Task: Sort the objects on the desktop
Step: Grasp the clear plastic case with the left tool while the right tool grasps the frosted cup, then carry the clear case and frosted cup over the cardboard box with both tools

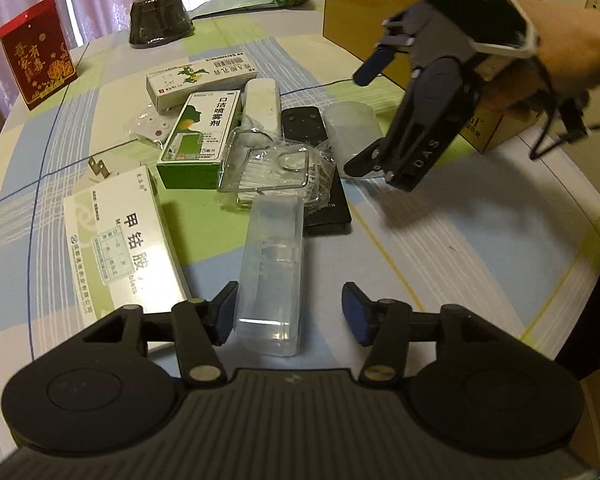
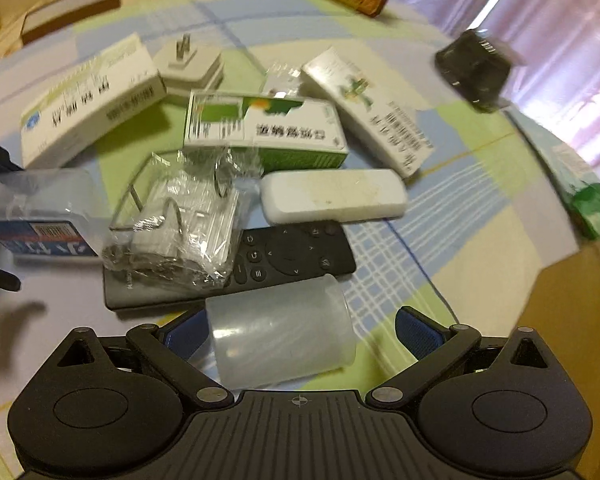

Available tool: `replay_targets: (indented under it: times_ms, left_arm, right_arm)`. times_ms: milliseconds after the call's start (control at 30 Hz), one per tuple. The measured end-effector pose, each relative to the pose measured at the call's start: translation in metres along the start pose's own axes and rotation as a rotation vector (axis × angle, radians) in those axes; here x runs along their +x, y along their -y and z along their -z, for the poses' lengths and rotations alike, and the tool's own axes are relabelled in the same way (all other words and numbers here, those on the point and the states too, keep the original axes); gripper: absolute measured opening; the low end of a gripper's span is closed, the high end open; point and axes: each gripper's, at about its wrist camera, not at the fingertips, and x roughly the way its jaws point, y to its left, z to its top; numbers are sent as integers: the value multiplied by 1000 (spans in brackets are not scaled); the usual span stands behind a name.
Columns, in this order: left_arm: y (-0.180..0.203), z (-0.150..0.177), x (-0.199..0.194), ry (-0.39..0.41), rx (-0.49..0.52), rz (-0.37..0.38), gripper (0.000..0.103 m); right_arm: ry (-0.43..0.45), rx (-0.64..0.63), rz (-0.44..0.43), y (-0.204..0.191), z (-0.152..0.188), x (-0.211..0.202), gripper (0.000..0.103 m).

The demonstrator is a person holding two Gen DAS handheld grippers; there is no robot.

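A clear plastic oblong case lies on the checked tablecloth between the fingers of my left gripper, close to the left pad. That gripper is open. My right gripper is open wide around a translucent cup that lies on its side; the cup is near the left pad. In the left wrist view, the right gripper, held by a hand, straddles this cup. Beside the cup are a black remote and a white remote.
The pile holds a crinkled plastic pack with a wire frame, a green-white medicine box, a white box, a long box and a plug adapter. Farther off stand a red box, a dark tub and a cardboard carton.
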Motion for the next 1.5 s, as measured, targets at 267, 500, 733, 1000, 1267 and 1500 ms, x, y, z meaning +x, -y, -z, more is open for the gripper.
replay_targets:
  times_ms: [267, 500, 733, 1000, 1267, 1500]
  left_arm:
    - [-1, -4, 0, 8, -23, -16, 49]
    - [2, -6, -1, -14, -39, -49, 26]
    - [10, -8, -20, 1, -47, -61, 26]
    - [28, -12, -44, 32, -41, -58, 26]
    - [49, -22, -62, 57, -4, -50, 26]
    - [61, -40, -73, 83, 24, -44, 26]
  right_arm:
    - [-23, 138, -19, -5, 12, -14, 72]
    - [-9, 380, -19, -29, 49, -46, 72]
    - [63, 573, -8, -48, 76, -92, 72]
    - [146, 681, 14, -59, 91, -137, 72]
    - [203, 731, 58, -55, 103, -175, 72]
    - [232, 755, 89, -44, 110, -195, 72]
